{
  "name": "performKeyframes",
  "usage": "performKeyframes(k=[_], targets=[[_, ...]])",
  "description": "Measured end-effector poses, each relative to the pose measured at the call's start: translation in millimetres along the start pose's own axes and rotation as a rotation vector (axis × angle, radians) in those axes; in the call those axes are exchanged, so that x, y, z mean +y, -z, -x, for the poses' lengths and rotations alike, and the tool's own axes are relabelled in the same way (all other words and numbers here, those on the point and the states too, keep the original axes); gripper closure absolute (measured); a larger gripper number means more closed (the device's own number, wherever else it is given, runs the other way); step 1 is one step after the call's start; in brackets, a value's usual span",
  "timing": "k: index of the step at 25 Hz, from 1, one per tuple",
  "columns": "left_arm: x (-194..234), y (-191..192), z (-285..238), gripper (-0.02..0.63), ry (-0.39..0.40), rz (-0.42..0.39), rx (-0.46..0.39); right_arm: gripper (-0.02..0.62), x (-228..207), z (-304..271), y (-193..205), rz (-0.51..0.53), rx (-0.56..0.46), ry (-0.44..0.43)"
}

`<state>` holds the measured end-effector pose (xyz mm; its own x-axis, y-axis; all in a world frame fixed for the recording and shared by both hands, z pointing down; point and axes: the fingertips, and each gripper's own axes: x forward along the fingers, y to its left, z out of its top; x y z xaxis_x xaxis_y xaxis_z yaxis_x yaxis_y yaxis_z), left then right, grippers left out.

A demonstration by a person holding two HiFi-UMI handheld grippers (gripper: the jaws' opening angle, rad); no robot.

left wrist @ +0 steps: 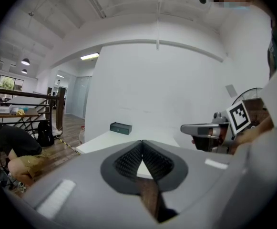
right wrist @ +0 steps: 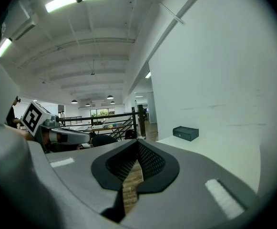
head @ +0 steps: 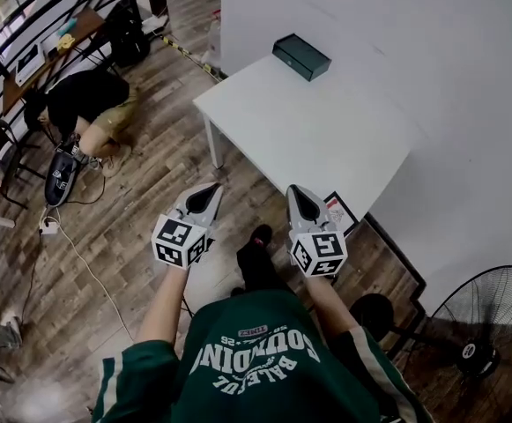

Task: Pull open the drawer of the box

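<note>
Left gripper [head: 204, 197]: I am holding its fingers [left wrist: 128, 159] closed on nothing.
Right gripper [head: 301, 199]: same, fingers closed, empty.
Box [head: 301, 57]: sitting at the worktop [head: 326, 139]'s far end (well apart from both).

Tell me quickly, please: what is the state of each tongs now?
Left tongs: closed, holding nothing.
Right tongs: closed, holding nothing.

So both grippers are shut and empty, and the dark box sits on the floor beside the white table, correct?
Not quite. The dark box sits on the white table, at its far corner by the wall, not on the floor; the head view shows it. The left gripper and right gripper are indeed shut and empty.
</note>
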<state>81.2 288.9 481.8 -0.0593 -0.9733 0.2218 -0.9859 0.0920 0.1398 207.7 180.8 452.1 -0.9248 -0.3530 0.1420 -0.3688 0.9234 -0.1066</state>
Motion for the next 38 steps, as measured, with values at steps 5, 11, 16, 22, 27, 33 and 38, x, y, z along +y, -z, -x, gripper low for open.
performKeyframes(k=[5, 11, 16, 22, 27, 33, 38], targets=[[35.5, -17.1, -40.0, 0.554, 0.004, 0.001, 0.007, 0.592, -21.2, -47.3, -11.1, -0.009, 0.005, 0.011], [70.4, -50.3, -94.7, 0.554, 0.023, -0.017, -0.003, 0.592, -54.0, -107.7, -32.6, 0.012, 0.022, 0.023], [97.8, -73.7, -148.4, 0.554, 0.048, -0.031, -0.014, 0.592, -85.2, -158.1, -51.3, 0.026, 0.023, 0.04], [120.2, -97.0, -217.9, 0.554, 0.088, -0.039, -0.015, 0.592, -130.0, -200.8, -66.5, 0.009, 0.019, 0.088], [137.5, -119.8, -268.7, 0.554, 0.143, -0.059, -0.012, 0.592, -161.8, -229.4, -78.2, -0.012, 0.009, 0.147], [168.0, -132.2, -340.6, 0.554, 0.245, -0.098, 0.024, 0.593, -198.1, -274.6, -84.4, -0.037, 0.003, 0.253], [197.0, -146.4, -401.5, 0.554, 0.378, -0.146, 0.058, 0.592, -224.9, -317.1, -93.8, -0.065, -0.017, 0.388]])
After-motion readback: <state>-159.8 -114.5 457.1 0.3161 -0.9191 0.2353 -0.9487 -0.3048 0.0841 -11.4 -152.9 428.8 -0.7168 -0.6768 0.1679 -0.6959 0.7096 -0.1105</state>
